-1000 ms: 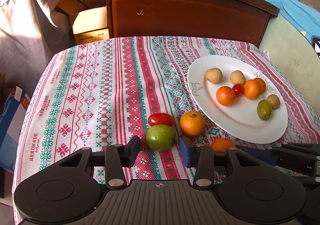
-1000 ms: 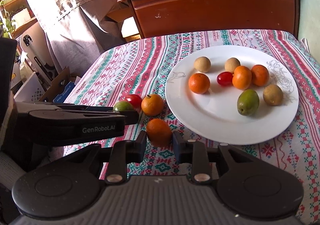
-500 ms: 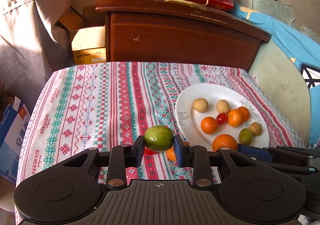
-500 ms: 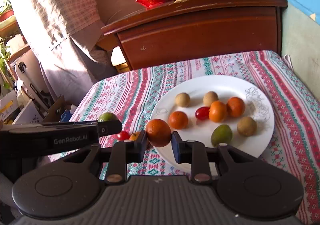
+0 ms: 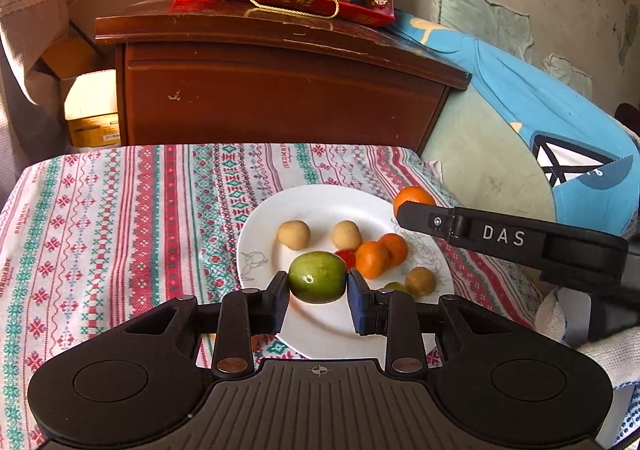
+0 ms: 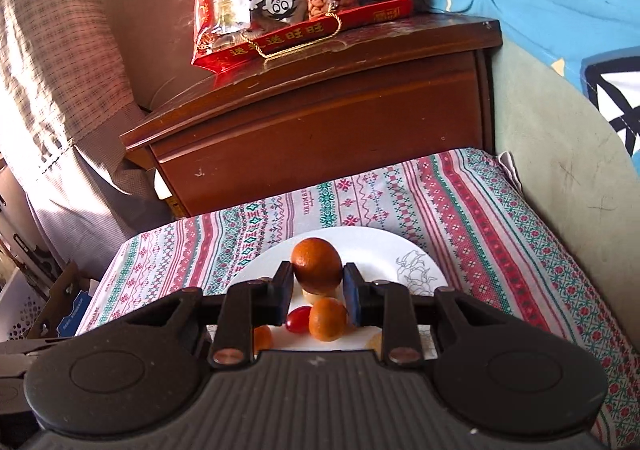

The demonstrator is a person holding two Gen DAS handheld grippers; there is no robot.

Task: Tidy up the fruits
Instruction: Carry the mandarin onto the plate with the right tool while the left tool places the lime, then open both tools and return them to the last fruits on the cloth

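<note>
Above the white plate (image 5: 260, 234) on the striped tablecloth (image 5: 120, 209), two carried fruits wait to be set down. The left gripper (image 5: 318, 286) is clamped on a green fruit (image 5: 317, 277) over the plate's near side; the right gripper (image 6: 317, 282) pinches an orange (image 6: 316, 265) over its far side. Several fruits already lie on the plate. The grippers' bodies hide the near cloth, so strays there cannot be ruled out.
</note>
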